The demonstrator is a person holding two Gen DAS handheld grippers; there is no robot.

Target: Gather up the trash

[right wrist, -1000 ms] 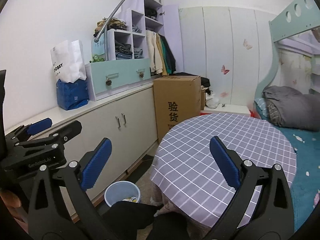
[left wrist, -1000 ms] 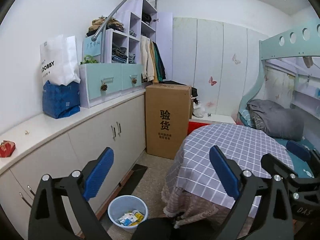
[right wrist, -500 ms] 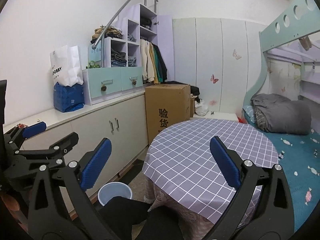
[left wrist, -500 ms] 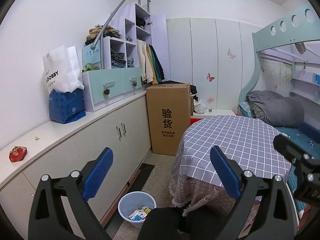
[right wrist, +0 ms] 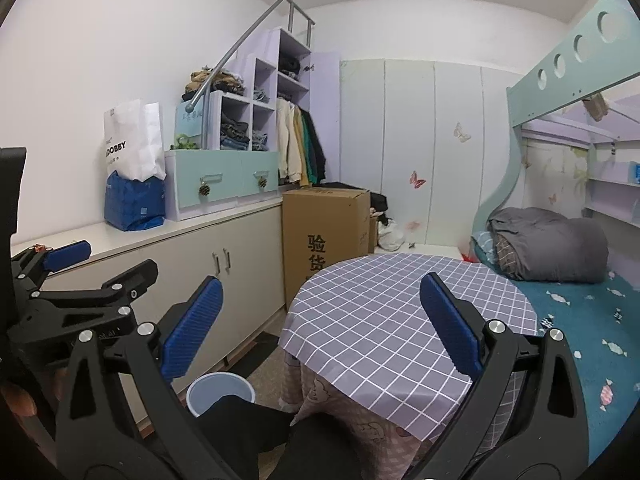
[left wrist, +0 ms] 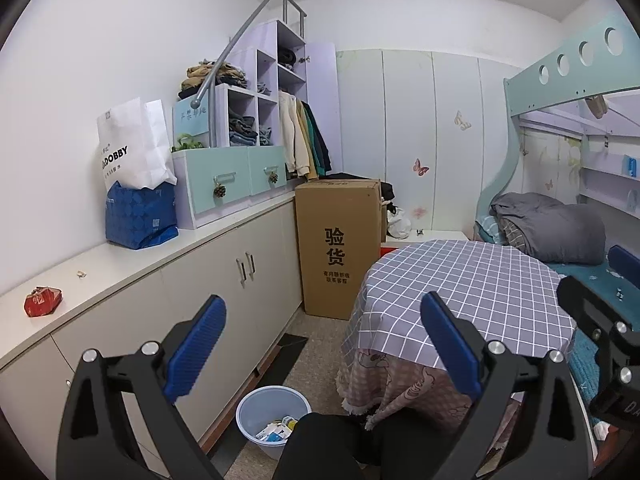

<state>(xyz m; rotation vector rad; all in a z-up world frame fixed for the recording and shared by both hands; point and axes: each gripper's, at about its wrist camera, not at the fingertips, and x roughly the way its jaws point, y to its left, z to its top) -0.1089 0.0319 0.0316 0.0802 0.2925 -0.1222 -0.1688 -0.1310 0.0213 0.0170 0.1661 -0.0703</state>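
Both grippers' ribbed blue pads spread wide, empty, round pale-blue plastic bin below, crumpled red wrapper on smooth counter

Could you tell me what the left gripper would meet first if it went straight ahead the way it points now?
Probably the cardboard box, just left of the checked tablecloth; depth is unclear.

One bin, one cardboard box, two tongs.

left gripper: jaws wide apart, empty
bin: below, between the fingers, holding wrappers
red wrapper: countertop, far left
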